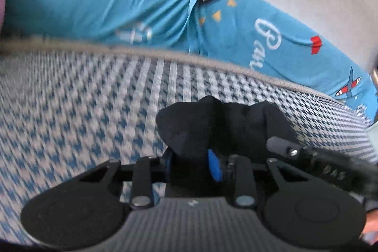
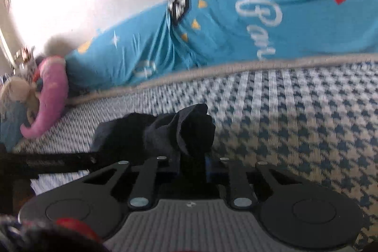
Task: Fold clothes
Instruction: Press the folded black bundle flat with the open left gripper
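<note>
Left wrist view was mostly the houndstooth blanket [image 1: 82, 98] on the bed, running to its grey-trimmed far edge, with the blue printed sheet [image 1: 118, 4] bunched along beyond that edge. Right wrist view added a pink plush toy [image 2: 50, 96] at the blanket's far left corner.

The thing we were folding was a dark garment [image 1: 212, 124]. It sat bunched up over the near part of the blanket, and both tools had it. The left gripper [image 1: 195, 167] was clamped narrow on a wad of it, blue pads just peeking out. The right gripper [image 2: 192, 164] was pinched on another wad [image 2: 189, 131] the same way. The two grips looked close together, since each camera caught the other tool's finger at its edge.

Our worry: the cloth was gathered thick and uneven in both pinches, so a layer could slide out on a pull and the fold would go crooked.

We couldn't tell what garment it was, which edges we held, or how much hung below the frames. Motion blur smeared most of it.
</note>
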`<state>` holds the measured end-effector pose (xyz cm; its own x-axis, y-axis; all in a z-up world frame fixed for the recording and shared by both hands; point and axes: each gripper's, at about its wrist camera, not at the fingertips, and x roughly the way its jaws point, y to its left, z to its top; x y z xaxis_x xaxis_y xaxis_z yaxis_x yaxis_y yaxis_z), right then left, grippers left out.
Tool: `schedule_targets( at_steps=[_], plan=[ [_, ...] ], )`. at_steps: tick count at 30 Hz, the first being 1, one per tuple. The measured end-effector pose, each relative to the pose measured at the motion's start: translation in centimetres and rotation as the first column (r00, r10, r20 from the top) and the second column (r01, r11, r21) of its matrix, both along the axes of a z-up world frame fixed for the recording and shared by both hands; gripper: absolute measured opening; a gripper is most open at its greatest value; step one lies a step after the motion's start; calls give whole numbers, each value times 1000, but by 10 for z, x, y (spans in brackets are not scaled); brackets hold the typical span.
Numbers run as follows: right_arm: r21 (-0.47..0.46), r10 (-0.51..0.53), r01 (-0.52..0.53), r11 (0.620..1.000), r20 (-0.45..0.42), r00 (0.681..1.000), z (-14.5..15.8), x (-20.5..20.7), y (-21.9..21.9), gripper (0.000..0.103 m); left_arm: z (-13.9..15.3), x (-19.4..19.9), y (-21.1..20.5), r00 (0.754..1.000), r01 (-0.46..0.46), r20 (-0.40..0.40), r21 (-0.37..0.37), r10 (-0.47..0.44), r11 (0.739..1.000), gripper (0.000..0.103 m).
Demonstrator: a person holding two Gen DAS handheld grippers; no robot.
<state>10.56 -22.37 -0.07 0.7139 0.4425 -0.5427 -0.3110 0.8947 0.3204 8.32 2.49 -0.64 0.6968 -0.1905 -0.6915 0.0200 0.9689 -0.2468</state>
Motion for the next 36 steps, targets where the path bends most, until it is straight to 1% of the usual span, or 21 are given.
schedule_targets(
  at_steps=[1,2,4,5,6,7,8,9,12,14,19,22,24,27,31,36],
  plan=[
    [1,-11,11,1000,9,1000,2,0,0,20,4,1,-3,1000,0,24,26,0,1000,29],
    [3,-21,21,1000,17,1000,4,-1,0,20,6,4,-2,999,-15,30,24,14,1000,34],
    [6,-42,42,999,35,998,8,-2,0,23,7,9,0,998,-53,30,11,53,999,38],
    [0,-56,56,998,38,998,9,-1,1,25,7,11,2,997,-77,26,3,77,997,45],
    [-18,-78,78,997,33,996,8,1,0,29,7,12,4,995,-101,22,-6,101,995,58],
    [-27,-102,103,994,31,994,8,3,-1,31,9,11,4,993,-114,22,-16,114,993,65],
    [-25,-114,115,993,36,993,9,3,-4,32,11,10,4,992,-125,24,-23,126,992,75],
    [-19,-118,119,993,43,992,11,3,-8,32,12,8,5,992,-127,25,-21,127,992,77],
    [-11,-116,117,993,55,992,17,0,-17,32,13,2,10,991,-128,24,-13,129,992,77],
    [-15,-95,96,995,47,994,17,-3,-18,32,13,-3,13,991,-129,16,-13,129,992,77],
    [-25,-43,44,999,28,999,19,-11,-21,32,8,-8,15,994,-107,-34,-21,107,994,77],
    [-12,12,-12,1000,4,1000,19,-16,-22,32,6,-13,11,995,-78,-55,10,78,997,77],
    [1,61,-61,998,-24,998,18,-19,-21,32,6,-15,9,996,-58,-67,12,58,998,79],
    [-25,89,-90,996,-43,995,15,-26,-17,32,7,-21,5,996,-26,-80,3,26,1000,80],
    [-55,131,-135,989,-73,989,10,-35,-7,32,11,-32,-6,996,27,-83,13,-26,1000,81],
    [-114,155,-163,980,-72,985,4,-49,3,32,13,-44,-19,994,75,-86,36,-72,996,82]
  ],
)
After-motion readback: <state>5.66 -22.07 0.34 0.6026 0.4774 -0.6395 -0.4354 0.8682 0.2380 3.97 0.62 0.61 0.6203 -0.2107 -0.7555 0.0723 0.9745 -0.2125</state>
